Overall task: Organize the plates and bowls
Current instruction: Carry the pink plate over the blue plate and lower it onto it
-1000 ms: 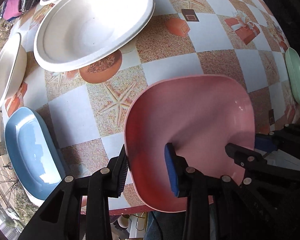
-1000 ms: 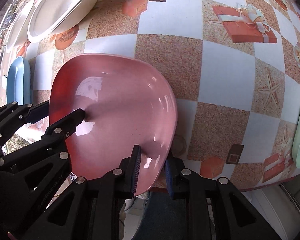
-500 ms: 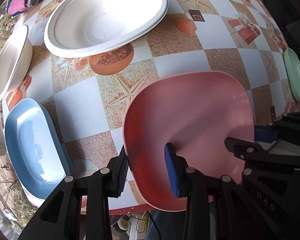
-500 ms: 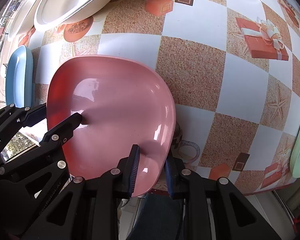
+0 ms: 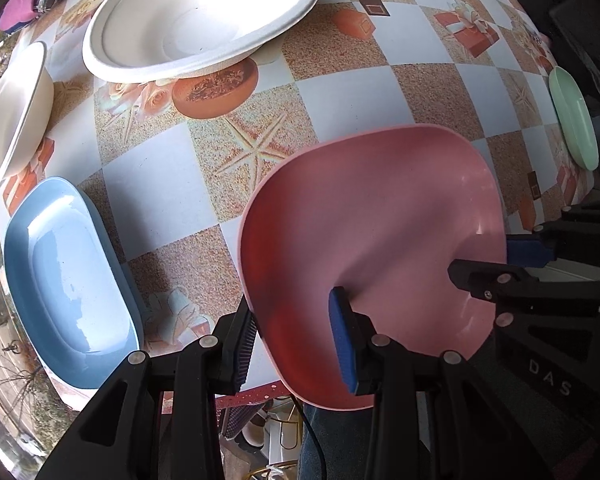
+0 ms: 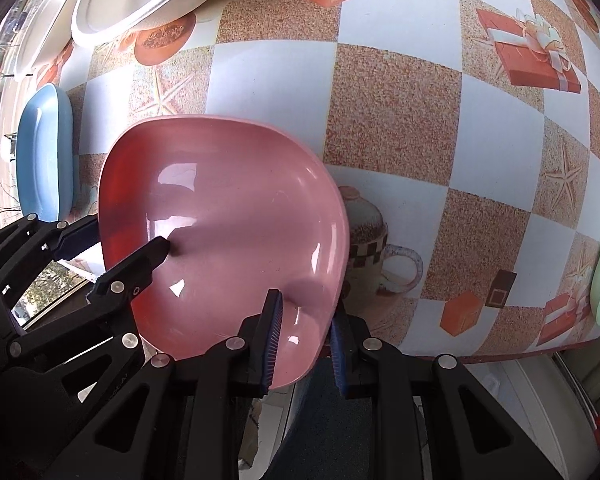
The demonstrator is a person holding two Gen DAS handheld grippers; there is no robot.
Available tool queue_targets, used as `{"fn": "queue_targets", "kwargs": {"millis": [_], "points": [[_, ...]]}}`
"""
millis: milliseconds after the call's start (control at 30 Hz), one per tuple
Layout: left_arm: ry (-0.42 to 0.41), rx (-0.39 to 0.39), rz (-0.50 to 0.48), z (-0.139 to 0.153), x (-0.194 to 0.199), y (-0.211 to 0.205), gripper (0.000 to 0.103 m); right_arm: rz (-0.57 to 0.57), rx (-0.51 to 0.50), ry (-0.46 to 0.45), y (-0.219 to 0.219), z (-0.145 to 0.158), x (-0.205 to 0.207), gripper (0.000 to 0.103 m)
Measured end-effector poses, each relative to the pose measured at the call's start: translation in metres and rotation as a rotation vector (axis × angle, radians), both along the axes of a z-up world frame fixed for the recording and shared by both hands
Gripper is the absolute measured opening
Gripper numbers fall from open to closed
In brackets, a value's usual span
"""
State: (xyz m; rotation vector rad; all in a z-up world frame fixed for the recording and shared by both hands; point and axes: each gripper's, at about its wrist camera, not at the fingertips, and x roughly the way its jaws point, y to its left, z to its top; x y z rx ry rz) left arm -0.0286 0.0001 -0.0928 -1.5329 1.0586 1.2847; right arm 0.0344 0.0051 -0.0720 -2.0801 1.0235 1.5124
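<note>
A glossy pink plate, rounded-square with a shallow dished centre and a thin raised rim, is held over the near edge of the tabletop by both grippers. The left gripper is clamped on the plate's near-left rim, one ribbed blue pad inside the dish and the other beneath the rim, its jaws narrow. The right gripper is clamped on the near-right rim in the same way, jaws narrow. Highlights on the plate's smooth surface are seen in the right wrist view, and part of its near edge is hidden behind the black jointed finger links.

The tabletop is covered with a printed oilcloth of white and speckled tan checks, with starfish, red gift boxes, flowerpots and a mug. A glossy pale-blue oblong plate lies at the left edge. Farther off, a large matte white moulded-fibre plate with a stepped rim is seen, with a white fibre bowl to its left and another white dish cut off at the top. A mint-green plate lies at the far right, seen nearly edge-on.

The letters "DAS" are readable on the right gripper's black housing in the left wrist view; other embossed lettering is too dark to read.
</note>
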Motion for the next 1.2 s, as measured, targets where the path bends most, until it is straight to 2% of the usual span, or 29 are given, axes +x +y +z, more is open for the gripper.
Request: {"fn": "queue_targets", "kwargs": {"millis": [233,667,733,900,1067,1200], "points": [[0.002,0.040,0.026,0.020,-0.019,-0.016,0.038,0.020,0.035,0.036,0.013,0.018,-0.024,0.025],[0.110,0.139,0.136,0.069,-0.068,-0.051,0.038,0.124,0.113,0.143,0.029,0.058,-0.093,0.025],[0.133,0.148,0.174,0.083,-0.076,-0.056,0.038,0.157,0.107,0.155,0.025,0.058,-0.107,0.025],[0.189,0.144,0.267,0.097,-0.109,-0.084,0.038,0.247,0.075,0.190,0.001,0.054,-0.150,0.025],[0.213,0.098,0.350,0.091,-0.137,-0.106,0.038,0.305,0.029,0.228,-0.021,0.041,-0.189,0.025],[0.228,0.060,0.383,0.081,-0.155,-0.118,0.038,0.329,-0.002,0.242,-0.048,0.023,-0.193,0.025]]}}
